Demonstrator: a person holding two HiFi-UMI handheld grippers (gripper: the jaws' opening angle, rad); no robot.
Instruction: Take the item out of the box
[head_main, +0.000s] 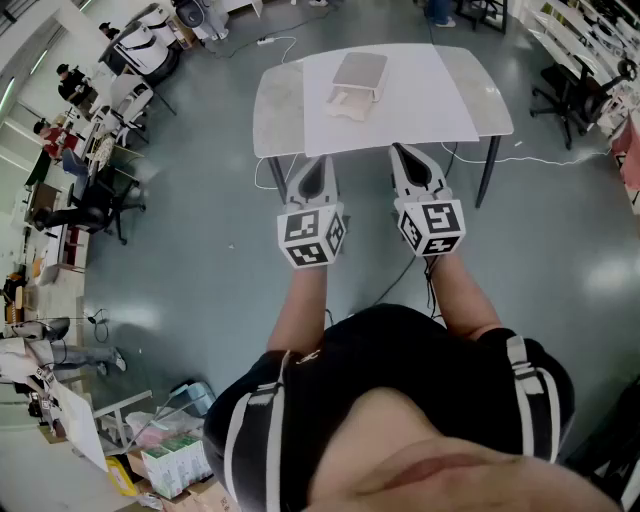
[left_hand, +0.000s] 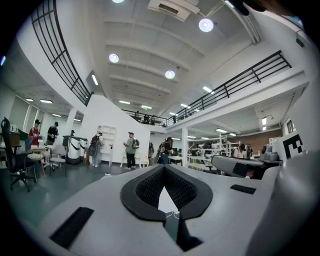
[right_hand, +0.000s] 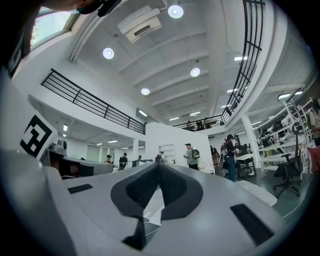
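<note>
In the head view a pale flat box (head_main: 356, 84) with a grey lid lies on a white sheet on the grey table (head_main: 275, 115), far from me. Both grippers are held out in front of my body, side by side, near the table's near edge. The left gripper (head_main: 318, 162) has its jaws pressed together with nothing between them, and its tips meet in the left gripper view (left_hand: 163, 168). The right gripper (head_main: 402, 150) is likewise shut and empty (right_hand: 159, 166). Both gripper views look out across the hall and up at the ceiling, so the box does not appear in them.
Office chairs stand at the left (head_main: 100, 205) and at the right (head_main: 570, 98) of the table. Cables (head_main: 540, 158) run over the grey floor. People sit at desks along the left wall (head_main: 60, 140). Cartons (head_main: 175, 462) lie at the lower left.
</note>
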